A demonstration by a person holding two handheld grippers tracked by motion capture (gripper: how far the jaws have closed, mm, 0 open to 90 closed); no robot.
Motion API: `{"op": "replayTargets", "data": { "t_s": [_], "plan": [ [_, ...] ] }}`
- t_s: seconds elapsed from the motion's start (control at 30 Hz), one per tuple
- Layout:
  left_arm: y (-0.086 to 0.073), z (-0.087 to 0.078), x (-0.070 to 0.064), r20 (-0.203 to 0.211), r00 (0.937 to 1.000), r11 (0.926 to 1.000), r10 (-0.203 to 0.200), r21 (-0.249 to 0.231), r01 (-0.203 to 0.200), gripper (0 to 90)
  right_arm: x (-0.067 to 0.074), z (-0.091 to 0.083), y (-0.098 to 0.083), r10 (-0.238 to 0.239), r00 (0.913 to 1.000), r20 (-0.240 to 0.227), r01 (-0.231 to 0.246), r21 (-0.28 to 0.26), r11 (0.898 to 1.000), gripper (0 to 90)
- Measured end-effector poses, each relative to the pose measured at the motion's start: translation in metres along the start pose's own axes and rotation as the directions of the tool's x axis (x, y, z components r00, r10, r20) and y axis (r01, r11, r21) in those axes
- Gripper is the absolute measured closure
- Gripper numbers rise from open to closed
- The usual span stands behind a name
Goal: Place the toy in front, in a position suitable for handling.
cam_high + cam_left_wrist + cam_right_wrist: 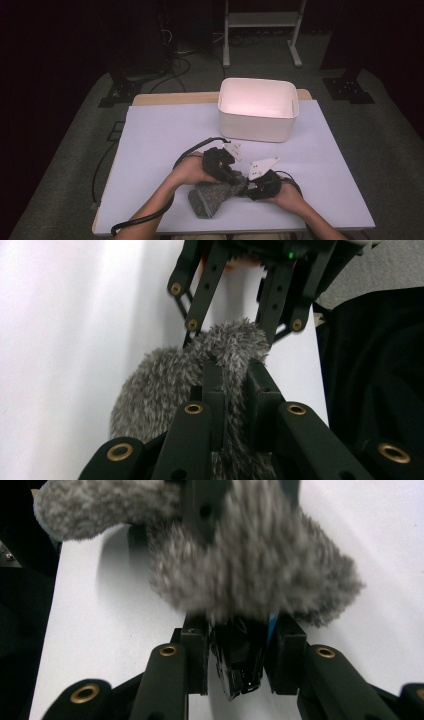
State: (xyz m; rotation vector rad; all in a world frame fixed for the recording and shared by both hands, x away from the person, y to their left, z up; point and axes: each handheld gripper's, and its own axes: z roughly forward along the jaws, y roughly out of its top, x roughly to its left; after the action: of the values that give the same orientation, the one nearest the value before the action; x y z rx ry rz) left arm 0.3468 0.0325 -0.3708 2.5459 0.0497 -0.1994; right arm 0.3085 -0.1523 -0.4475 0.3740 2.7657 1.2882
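A grey fuzzy sock-like cover [210,197] lies near the table's front edge, between both hands. My left gripper [225,167] is shut on its upper edge; in the left gripper view the jaws [234,371] pinch the fuzzy fabric [165,385]. My right gripper [256,187] comes in from the right and meets the cover's open end. In the right gripper view its jaws [240,627] are shut on a small glossy black object [237,662] with a blue edge, right under the fuzzy cover [260,565]. How far the object reaches into the cover is hidden.
A white plastic bin [257,107] stands at the table's back, right of centre, on the pale sheet [160,135] that covers the table. Black cables [135,220] trail from the grippers off the front left. Dark floor and a metal stand [262,30] lie beyond.
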Motion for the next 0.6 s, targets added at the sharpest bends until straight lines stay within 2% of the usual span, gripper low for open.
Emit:
{"op": "replayTargets", "data": {
  "t_s": [0.27,0.47,0.6],
  "plan": [
    [-0.037,-0.026,0.001,-0.053,0.9962,0.9972,-0.07,-0.033,0.068,81.6,-0.002,0.0,-0.001,0.007,1.0,0.0,-0.007,0.005,1.0,66.6],
    [-0.066,-0.049,-0.001,-0.105,0.9865,0.9918,-0.125,-0.037,0.122,81.5,-0.003,0.0,-0.001,0.013,0.9999,-0.008,-0.013,0.007,1.0,66.6],
    [-0.082,-0.059,-0.001,-0.126,0.9792,0.987,-0.159,-0.045,0.155,81.2,-0.003,0.0,-0.001,0.013,0.9999,-0.006,-0.013,0.009,1.0,66.5]
  ]
}}
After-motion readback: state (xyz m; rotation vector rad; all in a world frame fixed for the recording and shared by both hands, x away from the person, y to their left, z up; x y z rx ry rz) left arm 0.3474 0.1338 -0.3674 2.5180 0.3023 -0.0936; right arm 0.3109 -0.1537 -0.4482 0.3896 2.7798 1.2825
